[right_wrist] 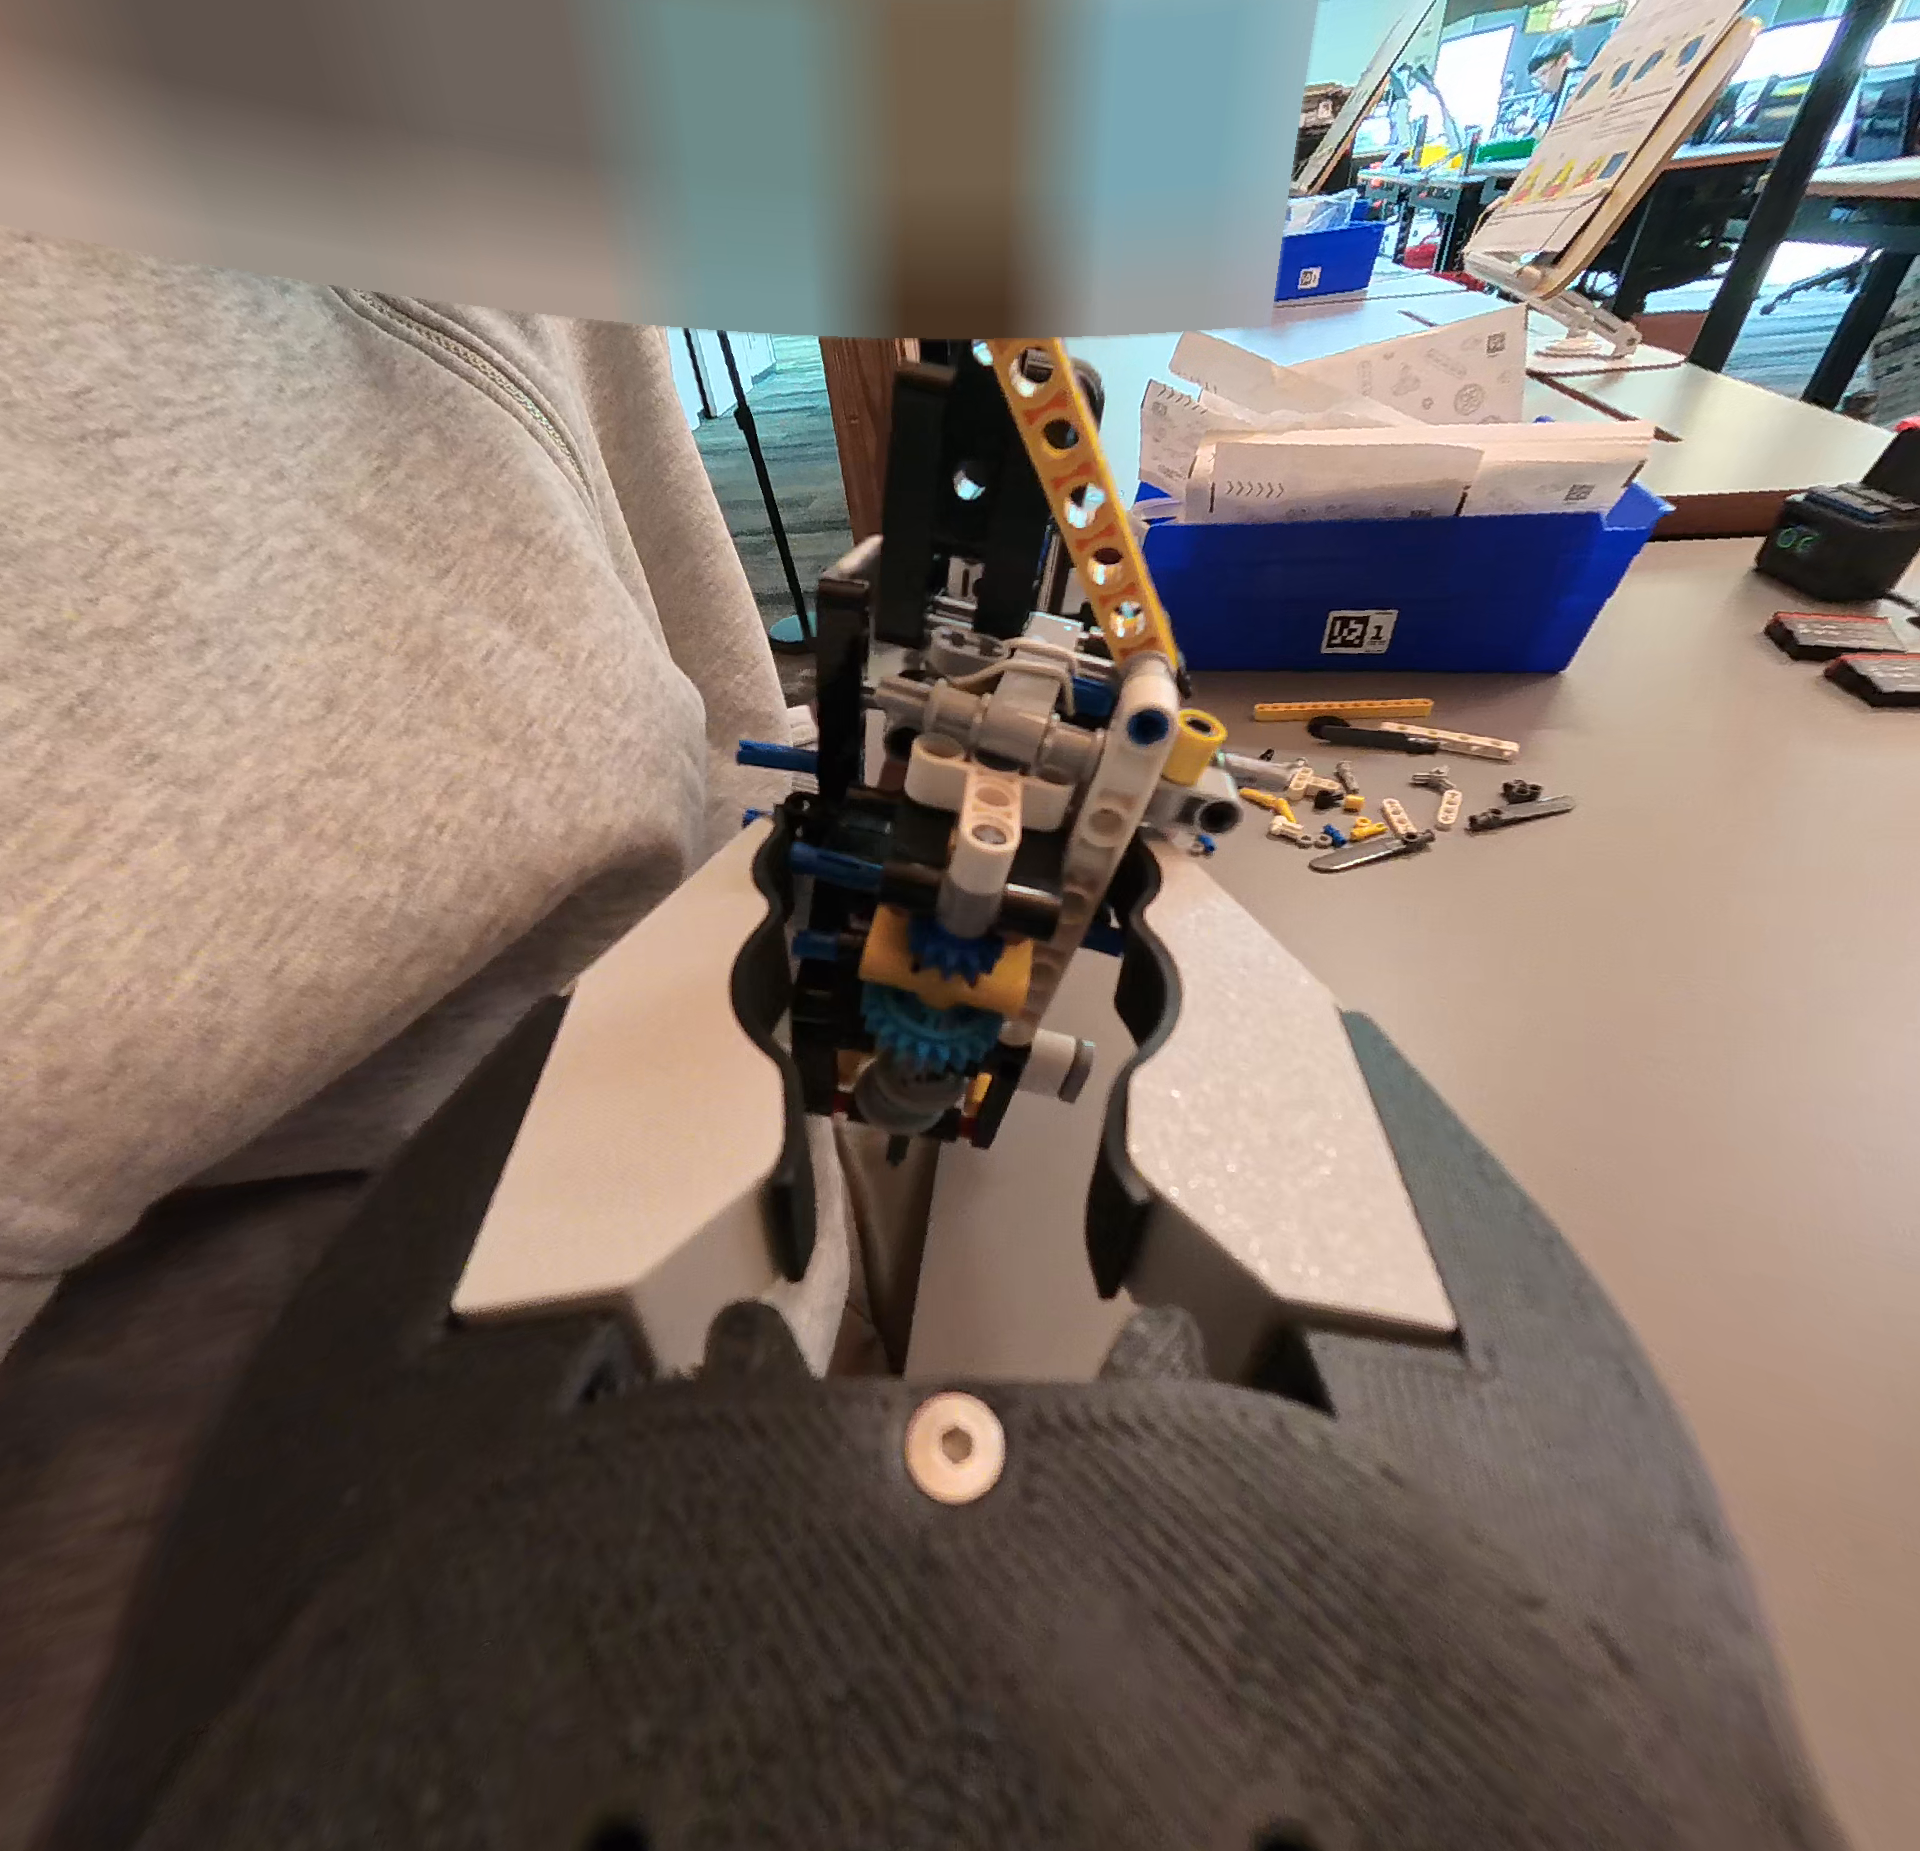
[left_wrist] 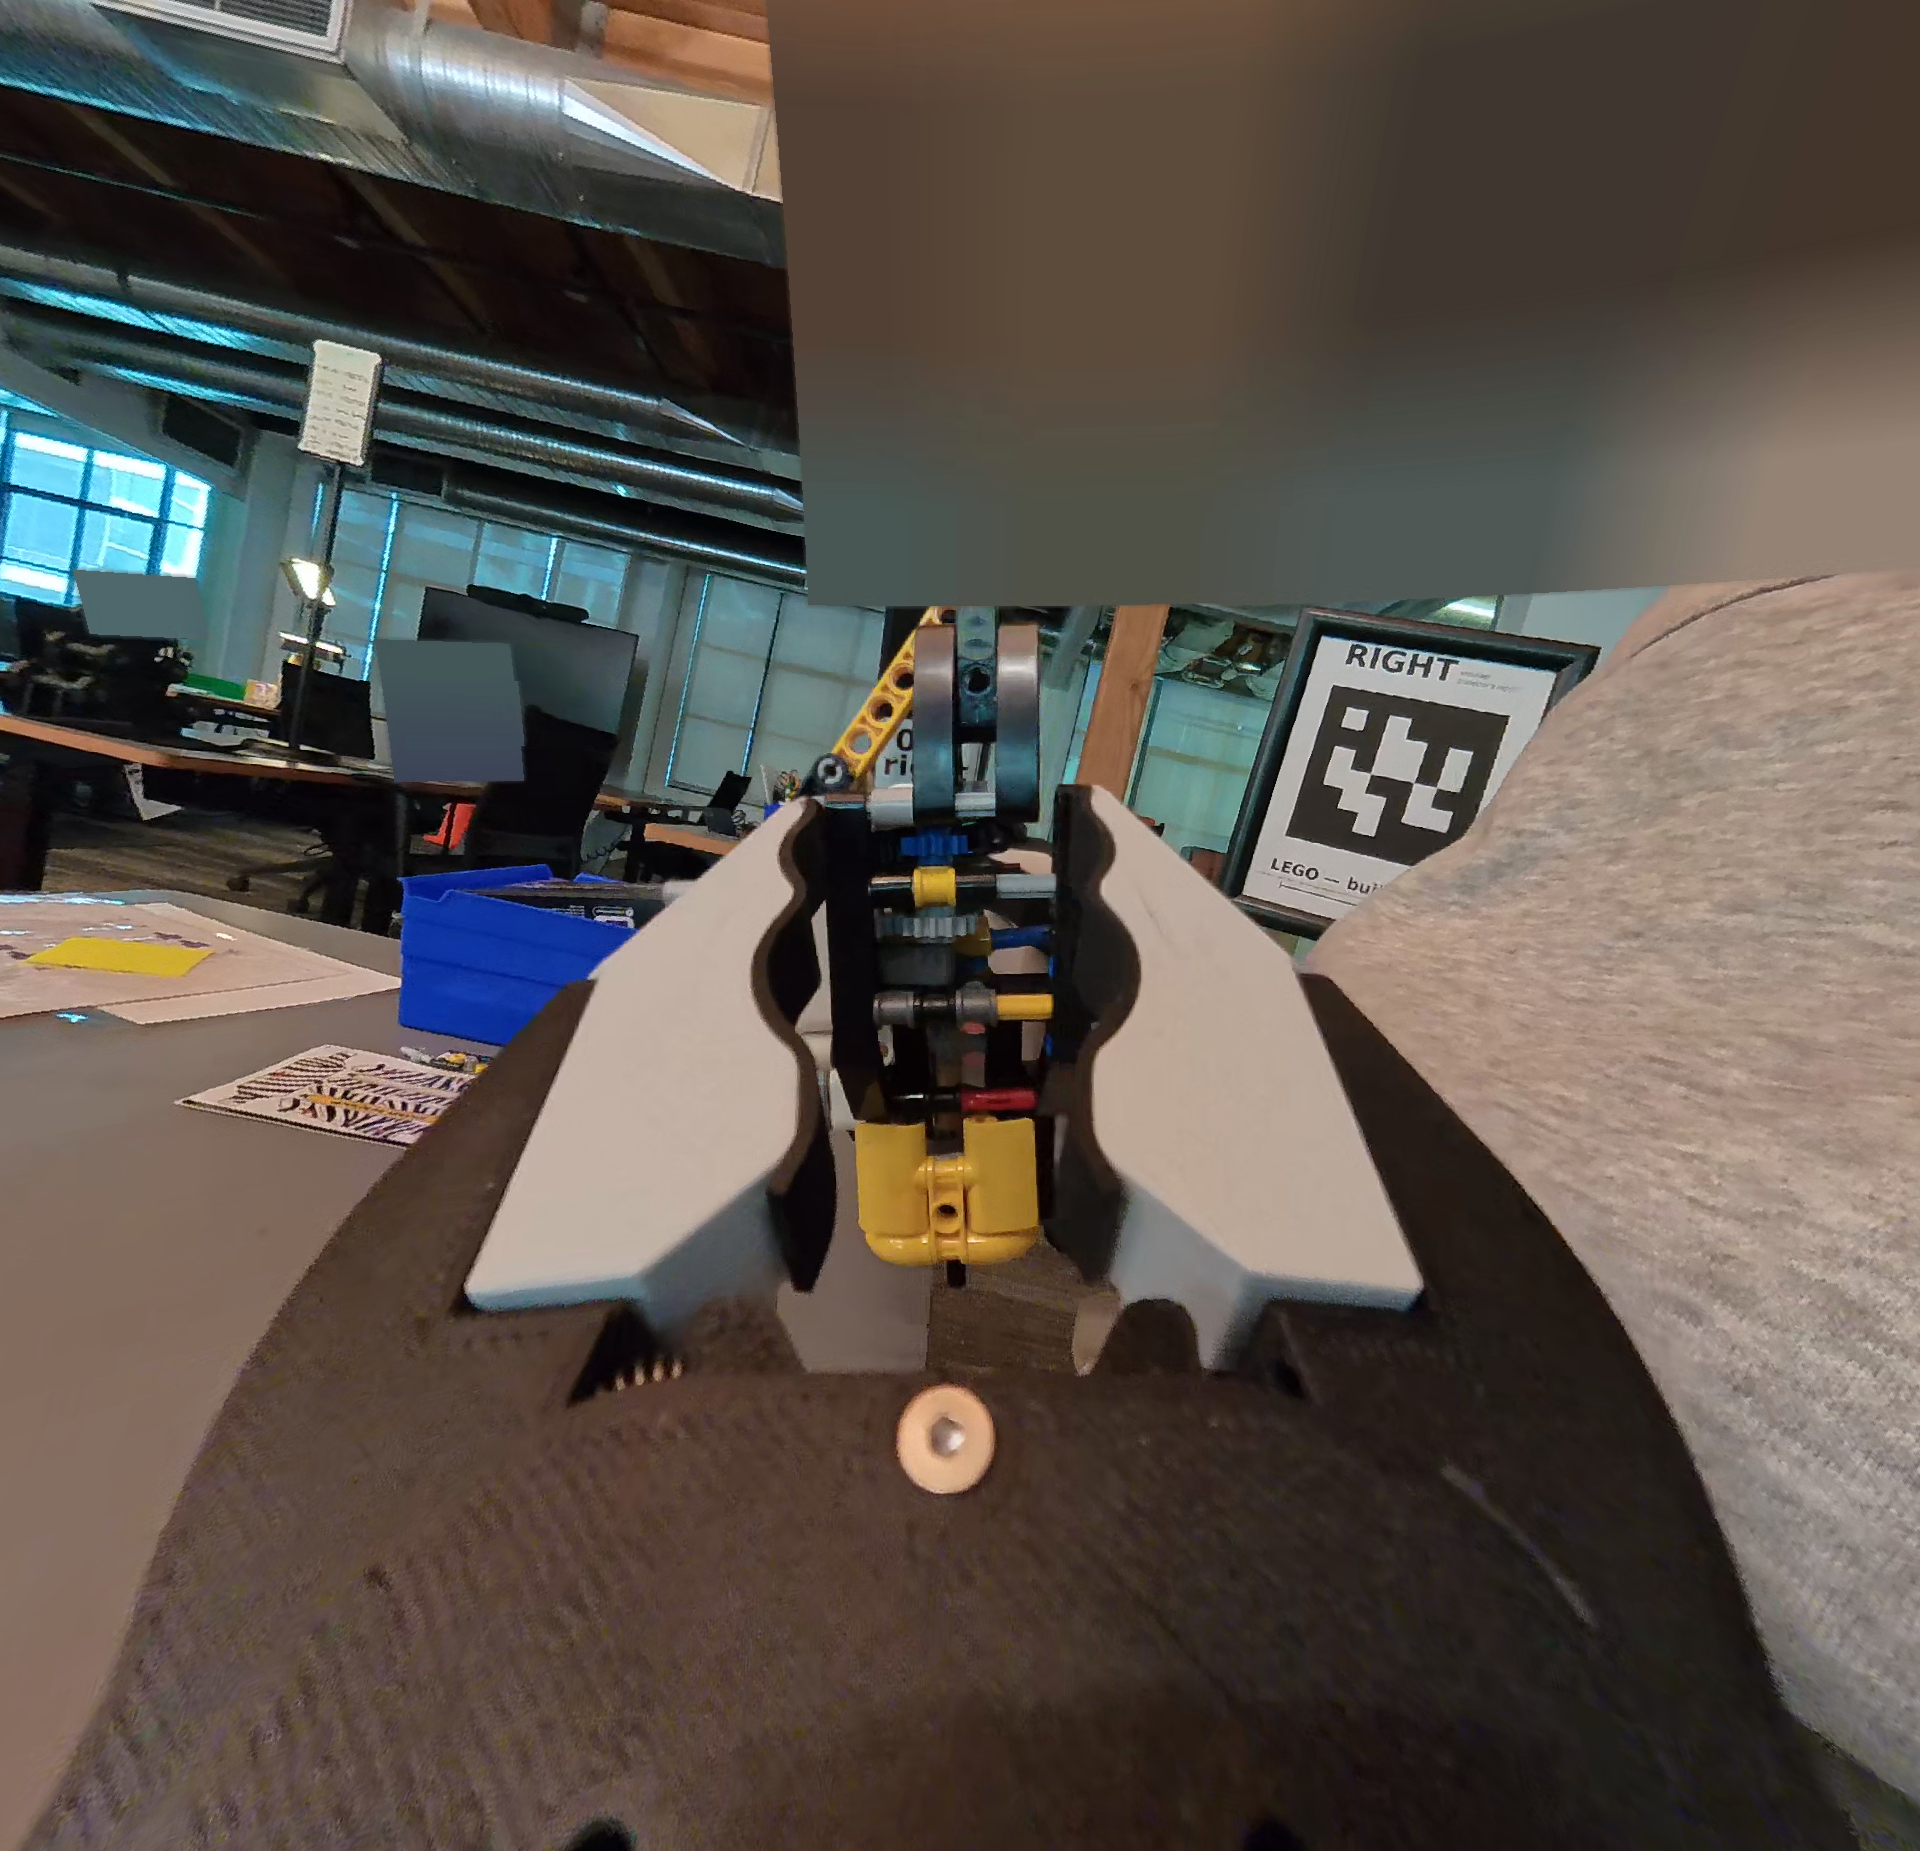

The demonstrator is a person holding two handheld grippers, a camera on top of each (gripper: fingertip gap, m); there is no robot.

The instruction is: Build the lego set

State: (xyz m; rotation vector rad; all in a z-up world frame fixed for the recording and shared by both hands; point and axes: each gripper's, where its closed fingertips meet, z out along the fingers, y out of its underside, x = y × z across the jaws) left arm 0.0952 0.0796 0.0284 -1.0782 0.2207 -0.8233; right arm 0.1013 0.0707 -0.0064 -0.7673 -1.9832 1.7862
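A partly built lego model [left_wrist: 951, 970] of black frames, gears, axles and yellow blocks stands upright between the fingers of my left gripper [left_wrist: 945, 814], which is shut on its black sides. In the right wrist view the same model [right_wrist: 987, 814] sits between the fingers of my right gripper [right_wrist: 956, 845], which is shut on it from the other side. A long yellow holed beam [right_wrist: 1081, 502] sticks up from the model. The model is held above the table, close to a person's grey sleeve [right_wrist: 312, 710].
Several loose lego pieces [right_wrist: 1392, 783] lie on the grey table [right_wrist: 1558, 970] in front of a blue bin [right_wrist: 1382, 575] stuffed with paper bags. Another blue bin [left_wrist: 488, 949], a sticker sheet [left_wrist: 343, 1095] and papers [left_wrist: 156, 960] lie left. A framed marker card [left_wrist: 1403, 762] stands behind.
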